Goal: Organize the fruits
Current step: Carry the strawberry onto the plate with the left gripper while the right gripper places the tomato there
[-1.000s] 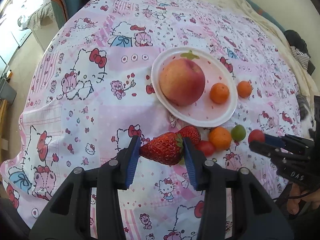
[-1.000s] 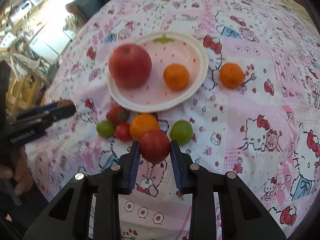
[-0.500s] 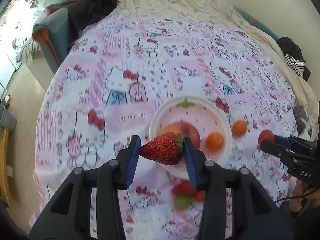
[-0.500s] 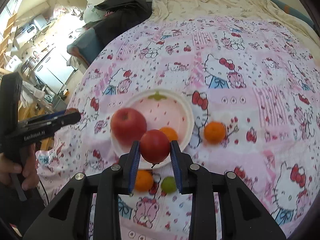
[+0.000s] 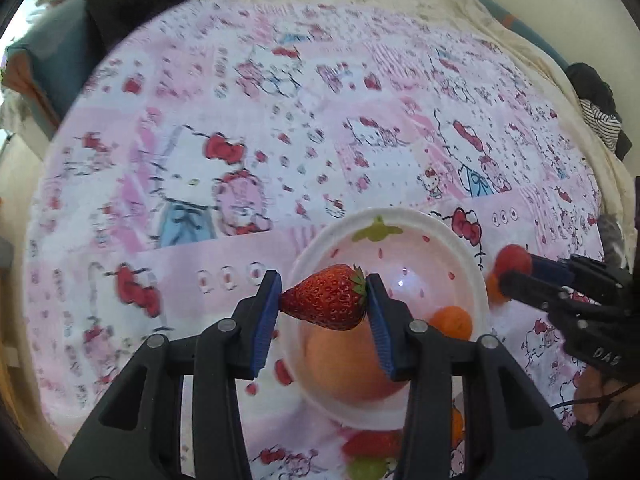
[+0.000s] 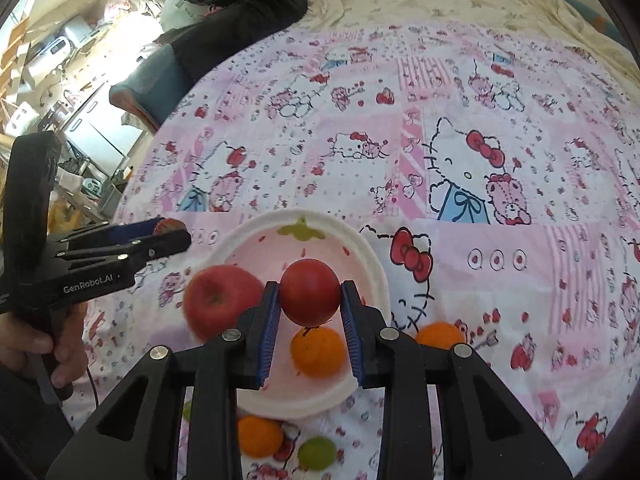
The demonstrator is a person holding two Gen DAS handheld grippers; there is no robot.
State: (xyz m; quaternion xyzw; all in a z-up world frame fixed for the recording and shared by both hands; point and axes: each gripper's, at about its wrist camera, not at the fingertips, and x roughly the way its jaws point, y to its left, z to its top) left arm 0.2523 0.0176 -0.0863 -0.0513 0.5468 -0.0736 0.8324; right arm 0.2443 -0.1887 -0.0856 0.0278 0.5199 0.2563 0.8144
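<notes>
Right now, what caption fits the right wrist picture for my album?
Right gripper holds a red tomato over the white plate with an apple and orange.

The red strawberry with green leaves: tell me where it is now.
In the left wrist view, the red strawberry is clamped in the left gripper, held above the white plate's left edge, over the apple.
</notes>
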